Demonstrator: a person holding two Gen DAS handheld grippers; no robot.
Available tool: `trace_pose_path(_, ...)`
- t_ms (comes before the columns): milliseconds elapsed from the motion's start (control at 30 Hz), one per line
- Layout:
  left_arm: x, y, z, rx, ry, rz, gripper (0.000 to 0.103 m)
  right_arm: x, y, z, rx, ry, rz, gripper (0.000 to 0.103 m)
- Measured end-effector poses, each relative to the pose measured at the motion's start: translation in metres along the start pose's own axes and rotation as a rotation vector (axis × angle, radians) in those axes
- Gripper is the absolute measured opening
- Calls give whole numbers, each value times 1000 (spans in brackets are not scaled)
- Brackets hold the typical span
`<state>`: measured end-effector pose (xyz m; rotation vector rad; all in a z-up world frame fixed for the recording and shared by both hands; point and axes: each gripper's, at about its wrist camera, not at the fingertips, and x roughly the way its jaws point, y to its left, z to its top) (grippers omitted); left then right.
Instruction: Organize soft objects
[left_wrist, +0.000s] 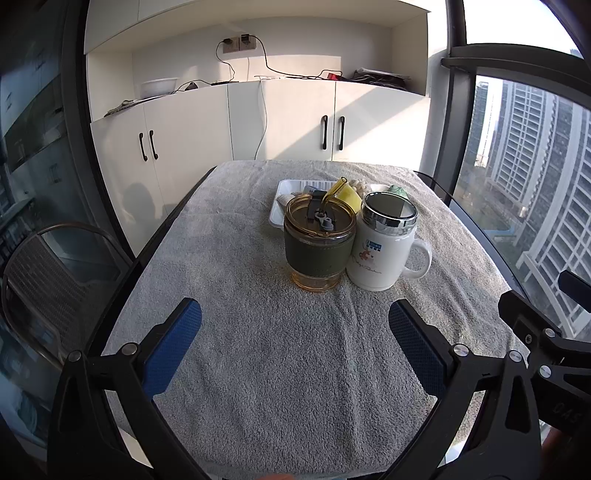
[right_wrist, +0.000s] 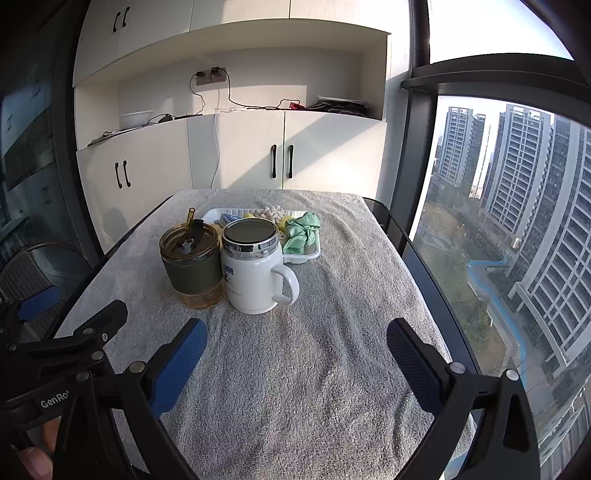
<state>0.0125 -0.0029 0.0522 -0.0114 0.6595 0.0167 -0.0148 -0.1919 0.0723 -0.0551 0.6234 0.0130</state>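
A white tray at the far middle of the table holds soft things: a crumpled green cloth, a white knobbly piece and a yellow piece. The tray is partly hidden behind two cups in the left wrist view. My left gripper is open and empty, low over the towel near the front edge. My right gripper is open and empty beside it, to its right.
An amber glass tumbler with a green sleeve and straw and a white lidded mug stand in front of the tray. A grey towel covers the table. A chair is at the left, windows at the right.
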Motion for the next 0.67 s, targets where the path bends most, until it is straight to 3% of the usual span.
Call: trace_pose_path(667, 0, 3, 1, 0, -11, 6, 103, 5, -2, -2, 2, 19, 17, 100)
